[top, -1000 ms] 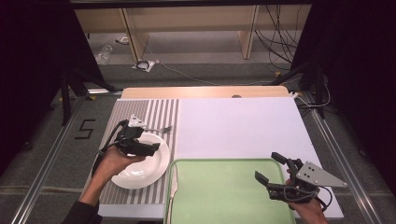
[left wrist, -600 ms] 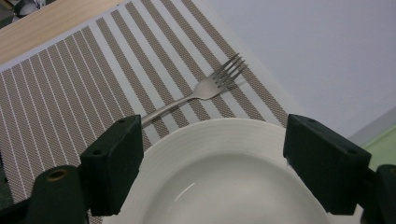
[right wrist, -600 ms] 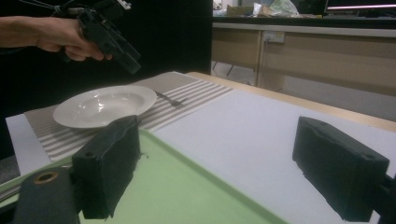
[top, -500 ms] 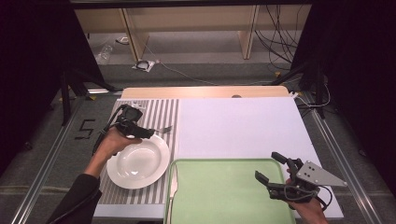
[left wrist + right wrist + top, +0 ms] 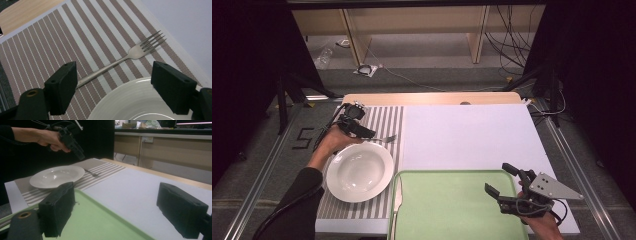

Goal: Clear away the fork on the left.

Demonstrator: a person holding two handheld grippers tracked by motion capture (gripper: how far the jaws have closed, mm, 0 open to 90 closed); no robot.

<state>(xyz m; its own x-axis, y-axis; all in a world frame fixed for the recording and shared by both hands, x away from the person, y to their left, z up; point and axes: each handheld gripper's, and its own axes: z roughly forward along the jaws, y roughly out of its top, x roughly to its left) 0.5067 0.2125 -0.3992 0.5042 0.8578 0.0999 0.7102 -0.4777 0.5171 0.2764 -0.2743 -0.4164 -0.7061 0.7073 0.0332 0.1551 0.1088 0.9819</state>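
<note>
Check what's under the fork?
The fork lies flat on the striped mat, beside the plate, not on it. The handle's end is hidden behind one jaw of the open left gripper.

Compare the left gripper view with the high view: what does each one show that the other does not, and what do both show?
The left gripper view alone makes the fork's four tines distinct, and shows the left gripper with open jaws on either side of the handle, not gripping it.

The high view alone takes in the green tray, the pale utensil at its left edge, and the right gripper open over the tray's right end.

Both show the fork, the white plate and the striped placemat.
</note>
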